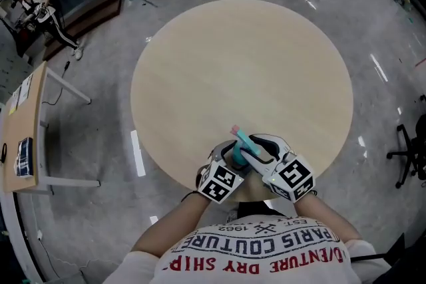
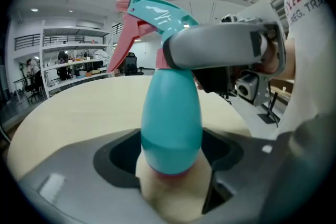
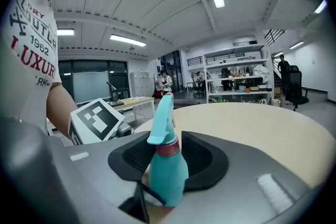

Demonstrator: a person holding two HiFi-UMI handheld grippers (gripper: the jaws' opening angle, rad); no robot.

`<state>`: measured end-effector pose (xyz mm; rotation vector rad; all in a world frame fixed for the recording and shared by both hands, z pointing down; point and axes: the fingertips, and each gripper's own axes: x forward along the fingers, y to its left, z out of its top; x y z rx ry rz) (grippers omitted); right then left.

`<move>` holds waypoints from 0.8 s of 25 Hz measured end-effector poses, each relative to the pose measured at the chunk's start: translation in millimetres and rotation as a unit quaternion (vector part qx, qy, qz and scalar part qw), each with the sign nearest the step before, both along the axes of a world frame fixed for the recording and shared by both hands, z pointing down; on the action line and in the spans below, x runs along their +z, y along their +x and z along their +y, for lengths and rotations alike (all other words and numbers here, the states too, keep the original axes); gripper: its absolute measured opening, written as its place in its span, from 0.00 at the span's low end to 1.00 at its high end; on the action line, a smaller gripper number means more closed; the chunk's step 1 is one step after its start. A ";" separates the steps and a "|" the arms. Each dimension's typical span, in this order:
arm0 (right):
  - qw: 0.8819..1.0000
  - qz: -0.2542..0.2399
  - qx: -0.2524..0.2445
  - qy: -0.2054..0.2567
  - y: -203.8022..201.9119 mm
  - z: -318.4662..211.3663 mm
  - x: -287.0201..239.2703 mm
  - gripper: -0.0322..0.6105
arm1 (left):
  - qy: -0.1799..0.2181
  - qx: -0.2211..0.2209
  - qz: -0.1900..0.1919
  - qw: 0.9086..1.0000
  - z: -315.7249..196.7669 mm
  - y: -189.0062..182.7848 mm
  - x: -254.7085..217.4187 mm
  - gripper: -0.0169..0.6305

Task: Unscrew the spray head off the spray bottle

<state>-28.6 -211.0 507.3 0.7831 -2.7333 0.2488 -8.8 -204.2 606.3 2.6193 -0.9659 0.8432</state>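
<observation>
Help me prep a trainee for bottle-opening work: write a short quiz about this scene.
1. True or false: the spray head is already off the spray bottle.
2. Over which part of the round table is the bottle held? A) the centre B) the edge at the bottom of the head view C) the far edge
3. What stands between the jaws of the right gripper?
Key: 1 false, the head sits on the bottle. 2 B. 3 the spray bottle, at the level of its red collar.
</observation>
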 end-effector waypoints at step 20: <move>0.951 0.009 -0.307 0.021 -7.6 29.1 1.8 0.26 | -0.002 0.259 -0.014 0.966 24.8 -0.9 0.7 0.57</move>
